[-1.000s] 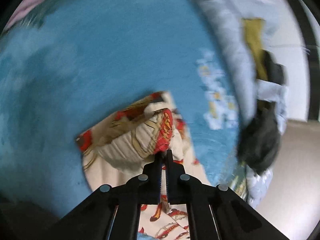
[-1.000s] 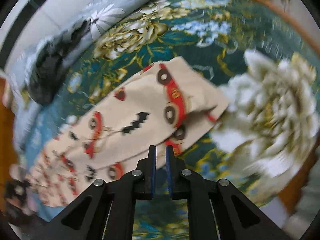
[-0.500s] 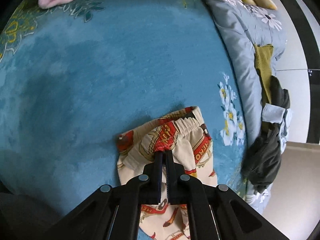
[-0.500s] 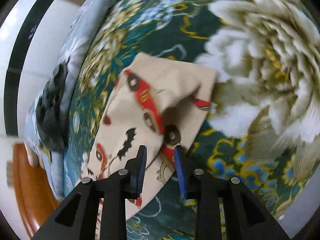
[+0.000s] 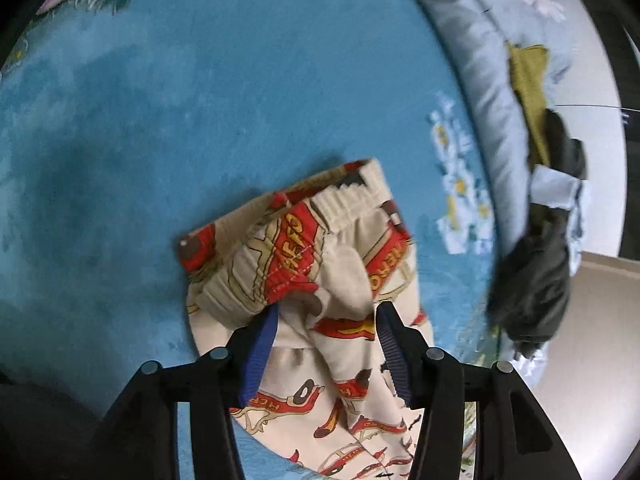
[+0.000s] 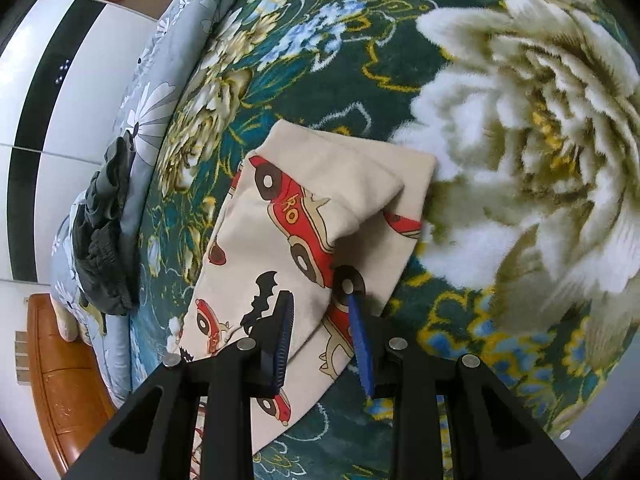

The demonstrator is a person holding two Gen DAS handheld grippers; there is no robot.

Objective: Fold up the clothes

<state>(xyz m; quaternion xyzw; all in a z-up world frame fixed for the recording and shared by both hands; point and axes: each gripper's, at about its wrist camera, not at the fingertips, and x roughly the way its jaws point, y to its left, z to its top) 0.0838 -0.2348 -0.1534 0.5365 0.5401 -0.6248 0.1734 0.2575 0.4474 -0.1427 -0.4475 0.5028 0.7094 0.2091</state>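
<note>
Cream children's pants printed with red cars lie folded on a plush blanket. The left wrist view shows their elastic waistband end (image 5: 304, 240) on the blue part of the blanket (image 5: 180, 100). My left gripper (image 5: 326, 316) is open just above the waistband, holding nothing. The right wrist view shows the leg end (image 6: 320, 216) folded over on the dark green flowered part (image 6: 520, 128). My right gripper (image 6: 320, 304) is open, its fingers straddling the cloth's lower edge without pinching it.
A pile of dark clothes (image 5: 536, 280) lies on a grey flowered quilt (image 5: 480, 64) at the bed's edge; the pile also shows in the right wrist view (image 6: 104, 232). A wooden bed frame (image 6: 60, 376) and a white wall are beyond.
Both grippers have opened and let go of the pants. The waistband end has dropped onto the blanket, and the leg end now lies flat and folded.
</note>
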